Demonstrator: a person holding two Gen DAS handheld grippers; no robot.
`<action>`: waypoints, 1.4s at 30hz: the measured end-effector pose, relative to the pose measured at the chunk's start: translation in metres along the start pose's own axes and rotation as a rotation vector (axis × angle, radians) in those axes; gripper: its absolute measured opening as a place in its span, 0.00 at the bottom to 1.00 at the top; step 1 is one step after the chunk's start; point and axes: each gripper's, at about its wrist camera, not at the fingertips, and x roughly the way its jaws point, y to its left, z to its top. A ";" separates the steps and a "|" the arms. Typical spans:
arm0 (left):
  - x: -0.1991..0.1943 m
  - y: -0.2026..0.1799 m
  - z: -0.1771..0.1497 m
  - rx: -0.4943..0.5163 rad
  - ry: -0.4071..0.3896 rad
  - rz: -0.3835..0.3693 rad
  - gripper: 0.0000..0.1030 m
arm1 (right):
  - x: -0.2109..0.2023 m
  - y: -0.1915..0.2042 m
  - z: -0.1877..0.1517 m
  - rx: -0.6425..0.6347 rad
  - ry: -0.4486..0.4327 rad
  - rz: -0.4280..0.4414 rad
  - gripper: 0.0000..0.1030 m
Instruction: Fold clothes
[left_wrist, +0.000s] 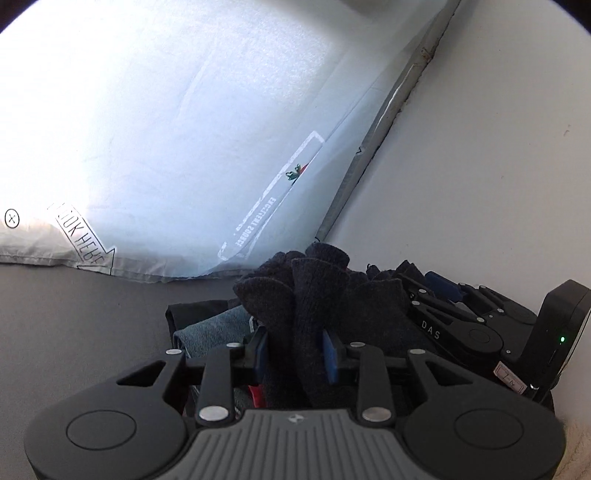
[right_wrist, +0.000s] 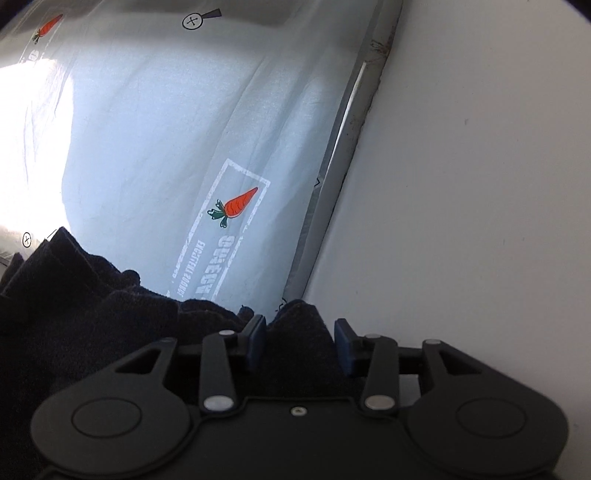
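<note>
My left tongs (left_wrist: 295, 354) have a fold of dark navy knit garment (left_wrist: 317, 306) standing between their blue pads (left_wrist: 330, 356); the cloth touches the right-hand pad, but I cannot tell whether the pads press it or only flank it. My right tongs (right_wrist: 301, 341) straddle another peak of the same dark knit (right_wrist: 295, 332), with a sliver of gap showing at the right-hand pad, so that grip looks slack, the cloth between the fingers rather than pinched. In the left wrist view the right tongs (left_wrist: 443, 291) lie just beside mine, over the bunched knit. The garment sits heaped on a grey surface (left_wrist: 74, 314), on top of a piece of blue denim (left_wrist: 210, 328) and a dark cloth (left_wrist: 192, 310), with a bit of red fabric (left_wrist: 255, 395) below my pads. Behind the heap lies a white sheet printed with a carrot (right_wrist: 236, 205) and lettering, running along a metal strip (right_wrist: 347, 147) at the foot of a white wall (right_wrist: 480, 166).
</note>
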 end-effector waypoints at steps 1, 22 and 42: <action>0.004 0.004 -0.002 -0.019 0.003 -0.003 0.37 | 0.002 -0.002 -0.001 0.008 0.008 0.006 0.42; -0.212 -0.031 -0.017 0.123 -0.249 0.143 0.95 | -0.177 0.030 0.076 0.020 -0.097 -0.052 0.98; -0.501 0.016 -0.096 0.147 -0.500 0.370 1.00 | -0.423 0.211 0.065 0.237 -0.082 0.209 1.00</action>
